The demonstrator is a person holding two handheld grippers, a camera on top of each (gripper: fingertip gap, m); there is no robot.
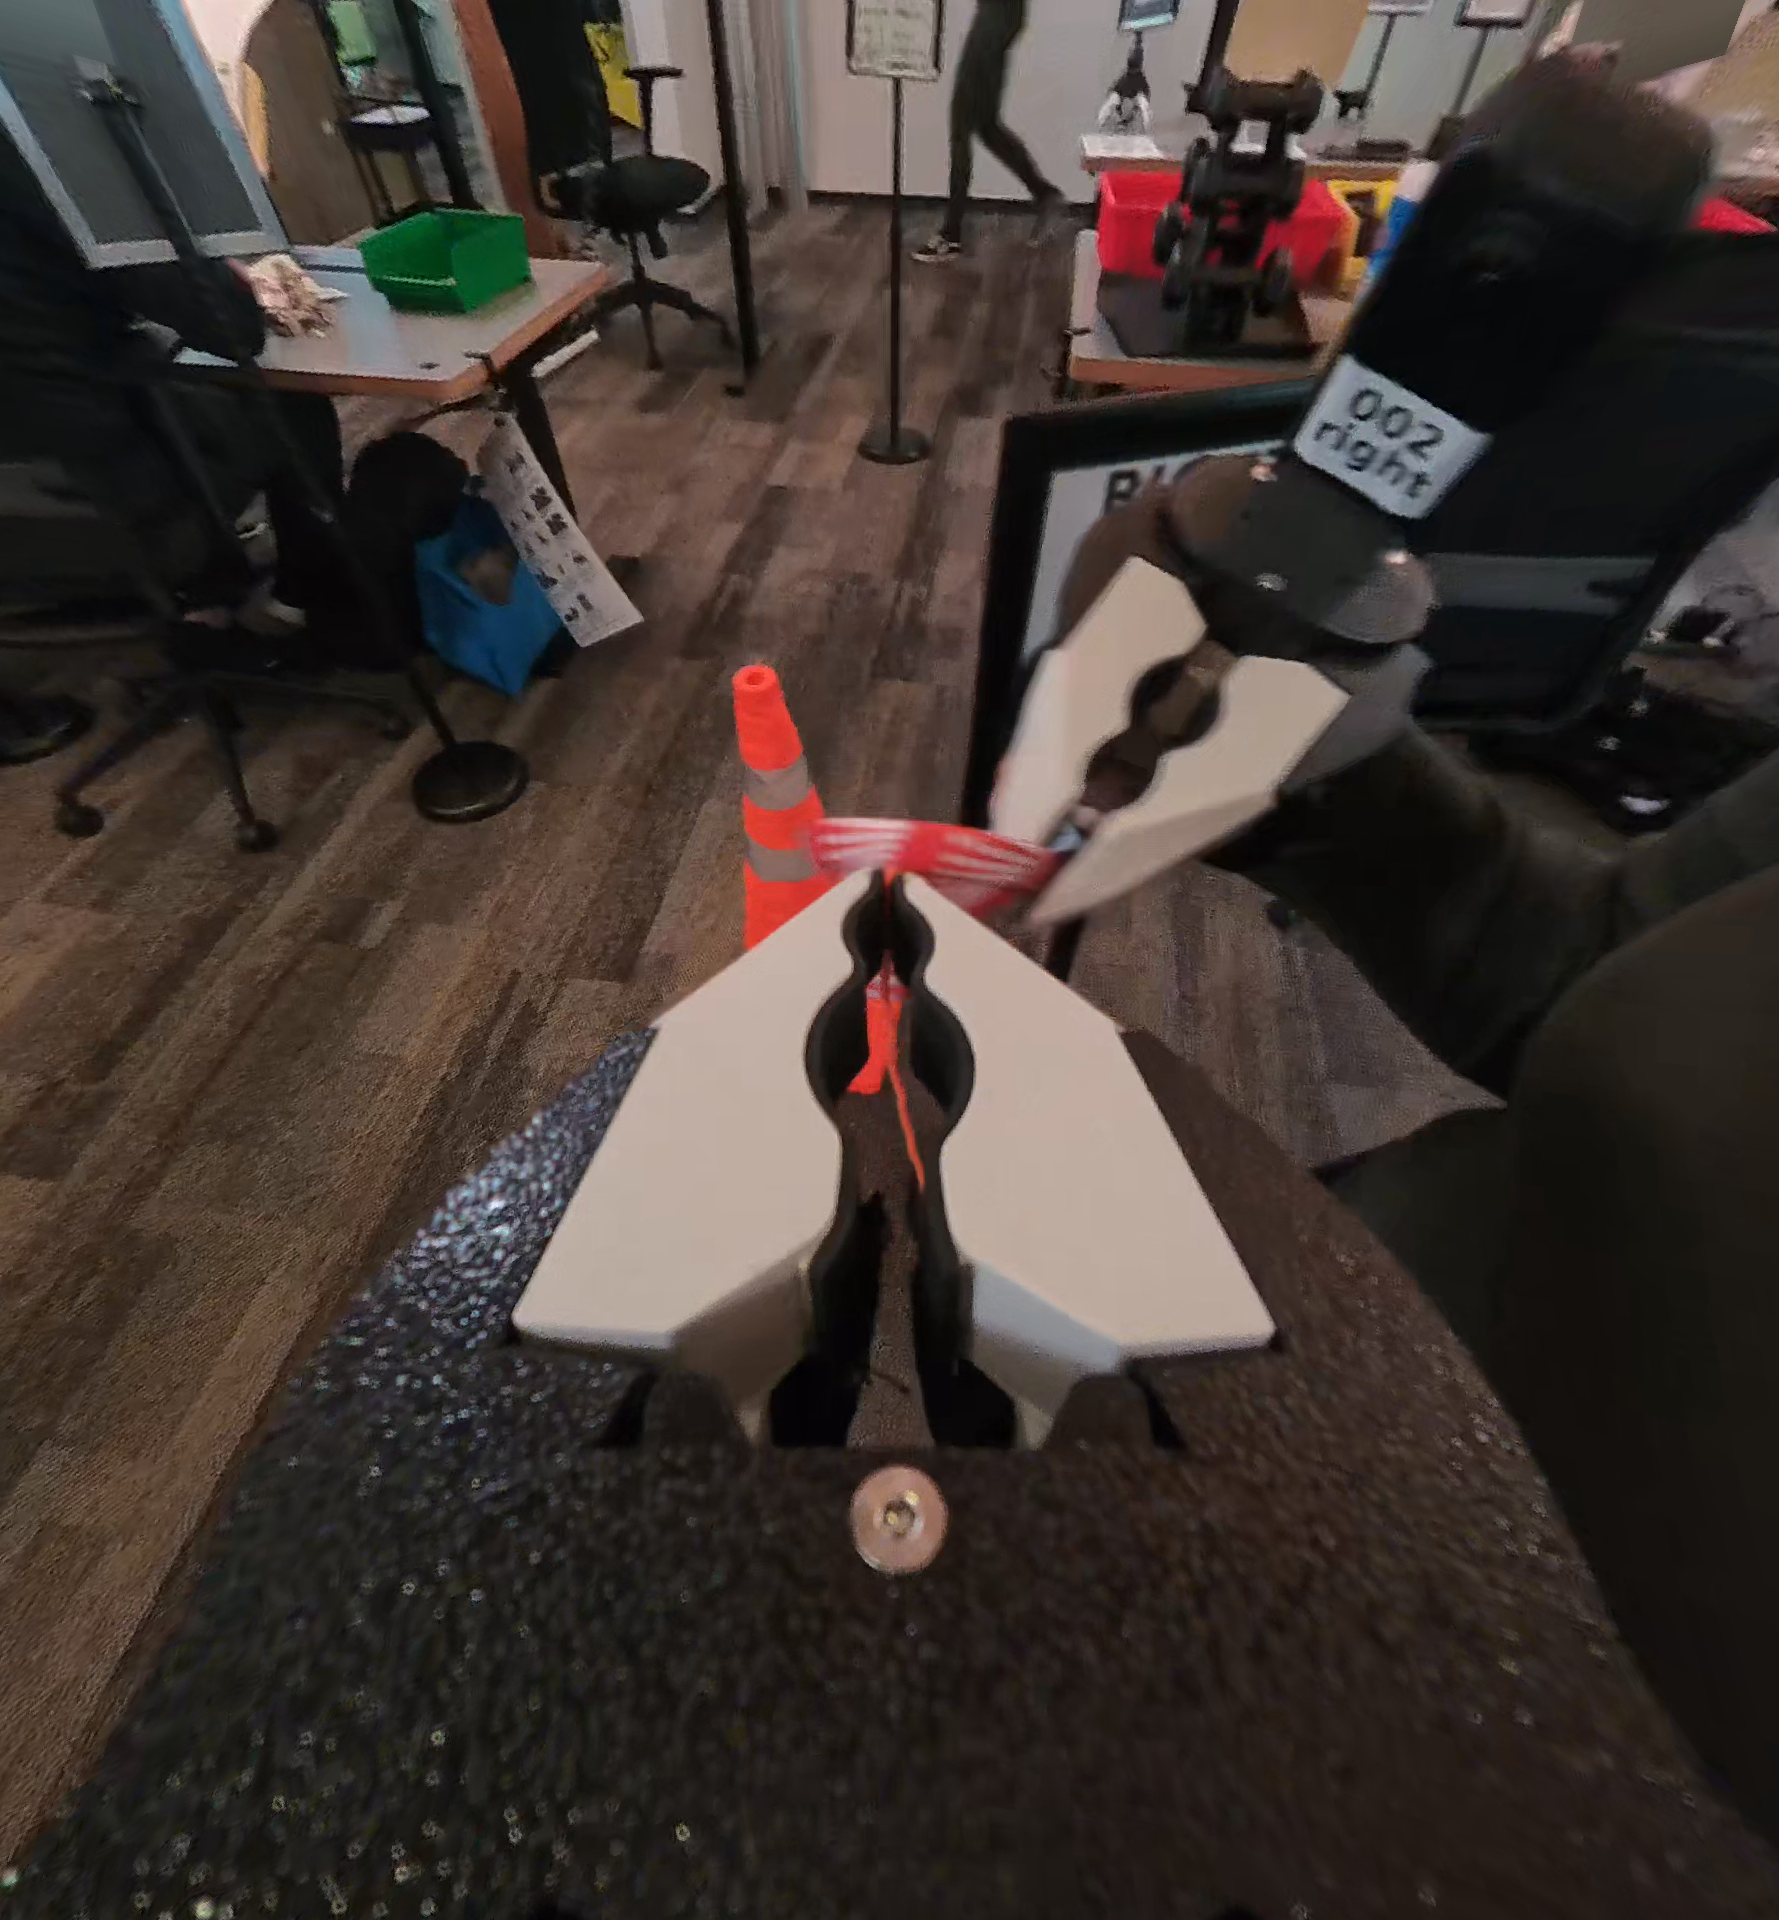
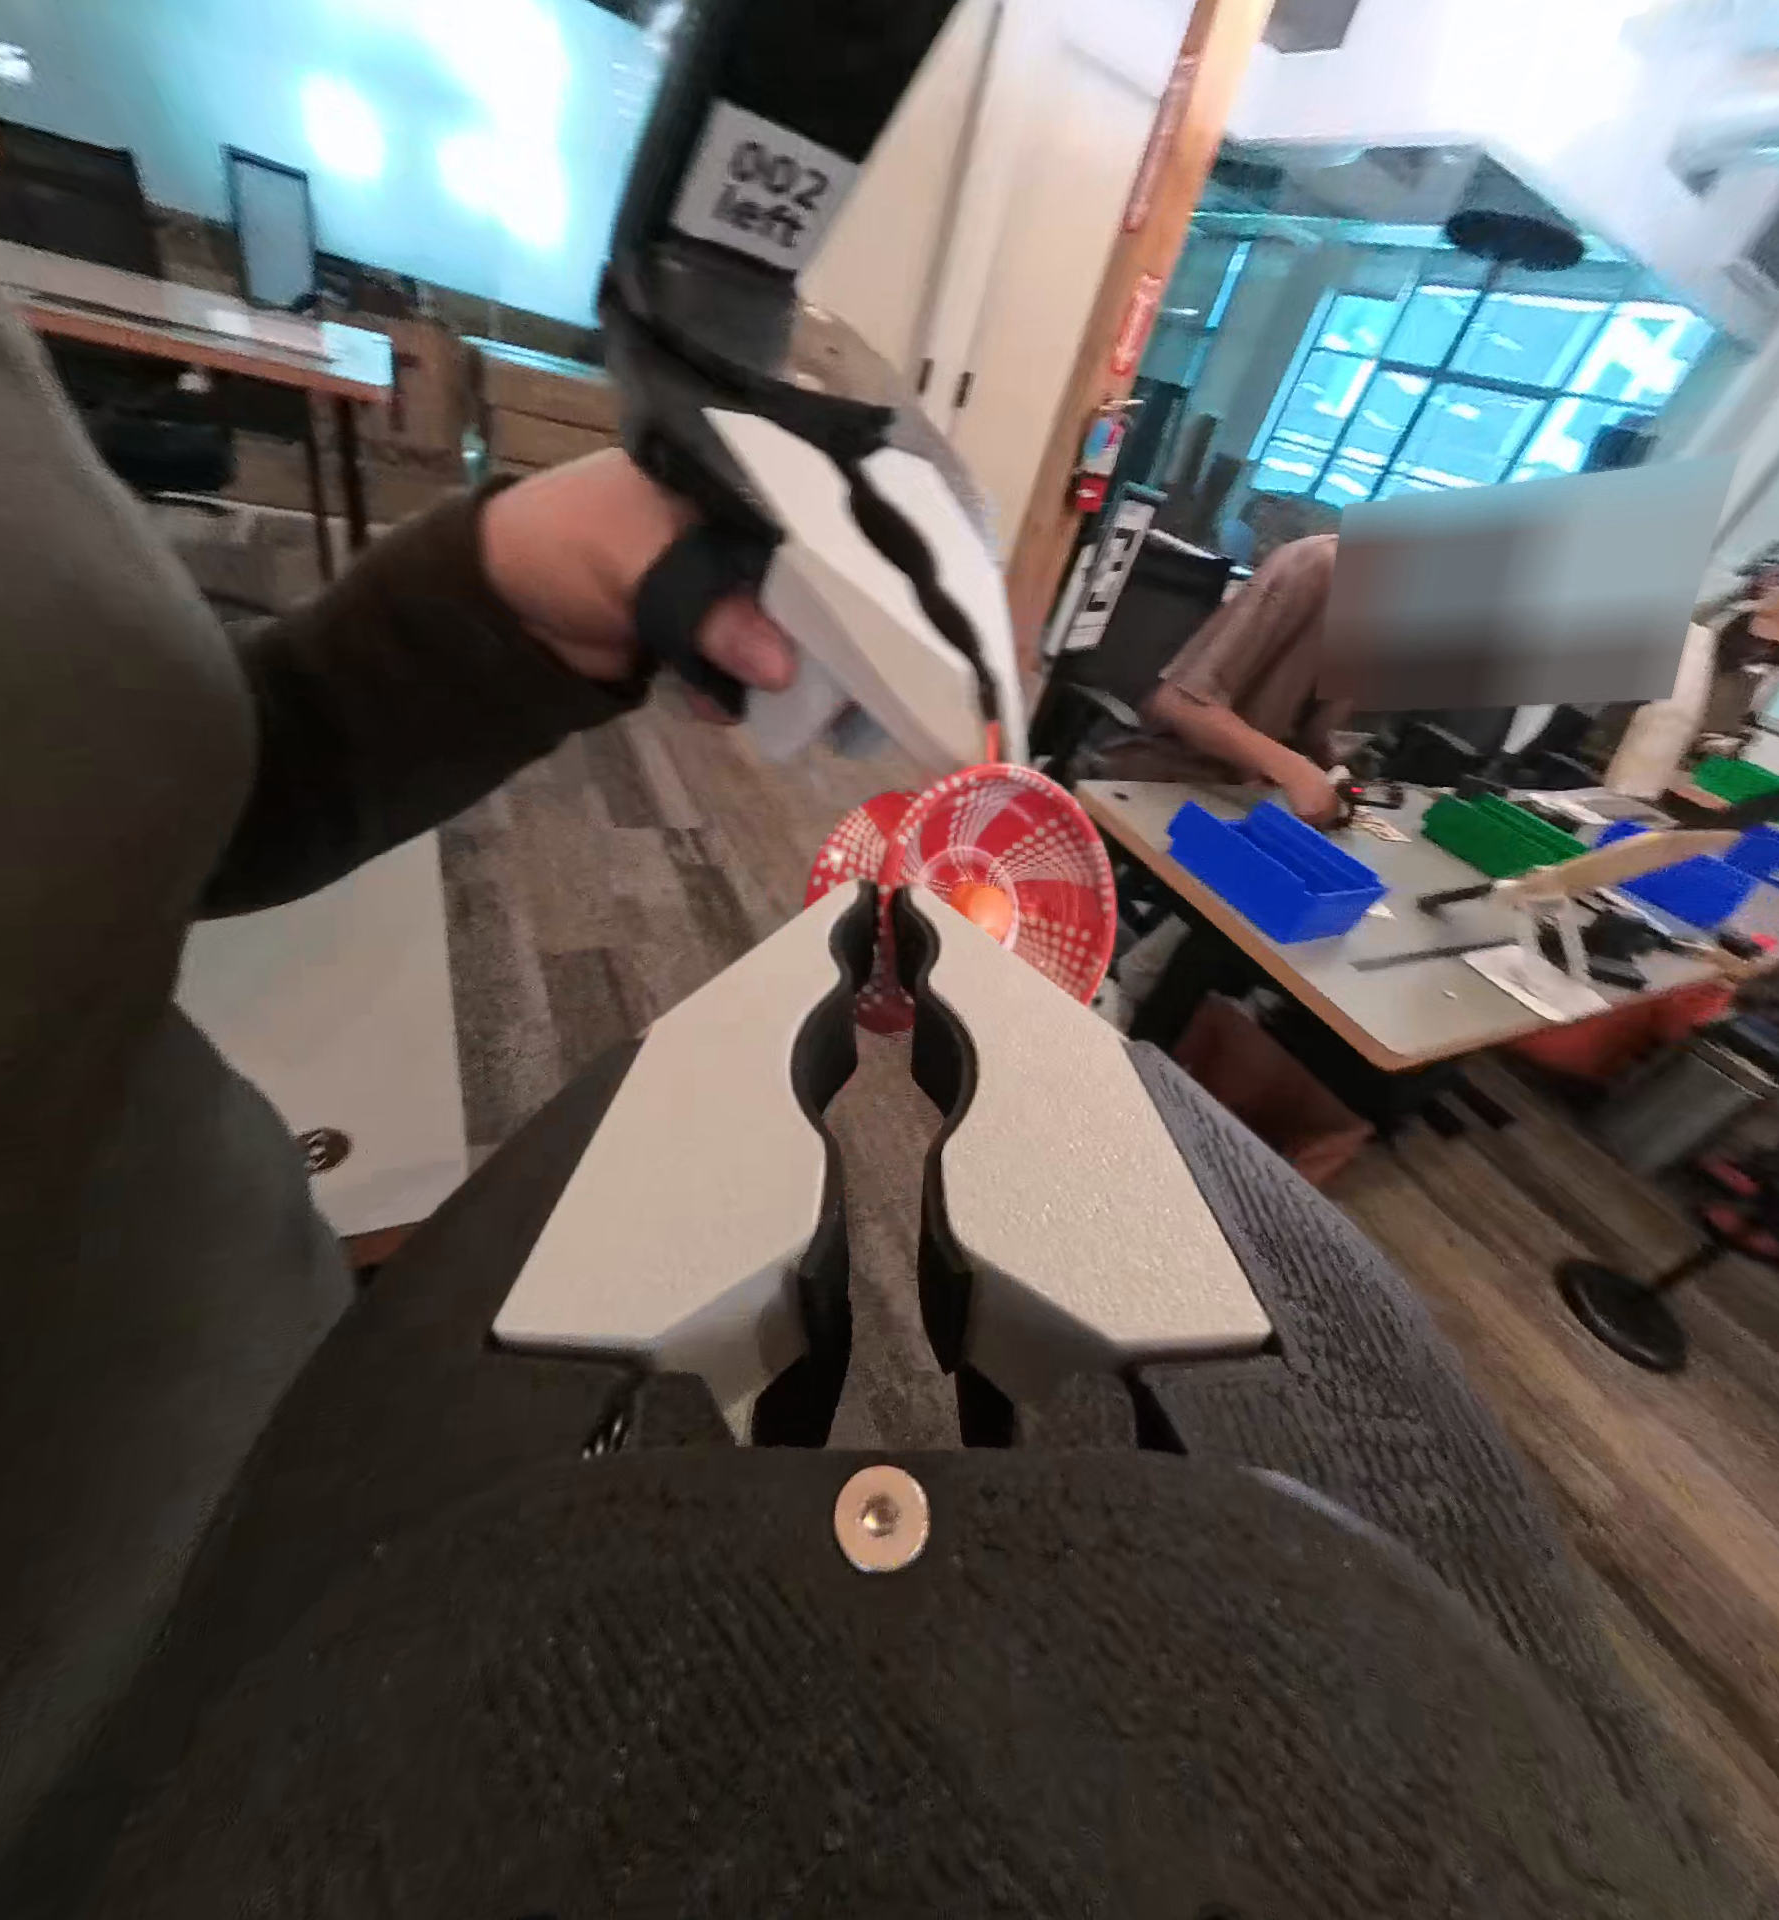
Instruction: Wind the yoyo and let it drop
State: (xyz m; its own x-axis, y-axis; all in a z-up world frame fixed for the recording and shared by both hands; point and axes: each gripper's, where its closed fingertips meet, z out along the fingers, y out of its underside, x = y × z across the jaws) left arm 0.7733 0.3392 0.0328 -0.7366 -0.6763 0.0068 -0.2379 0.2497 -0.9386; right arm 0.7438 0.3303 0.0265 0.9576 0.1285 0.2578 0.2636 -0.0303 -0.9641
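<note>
Red yoyo (image 2: pixel 1004 883) between pinching grippers

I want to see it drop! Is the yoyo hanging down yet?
Not yet. The right gripper pinches the red yoyo by its rim, and the left gripper grips the orange string.

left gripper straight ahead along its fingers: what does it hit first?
The yoyo. The left gripper is shut on the orange string, and the red disc sits right at its fingertips, held by the right gripper. Beyond it stands an orange cone; how far is unclear.
</note>
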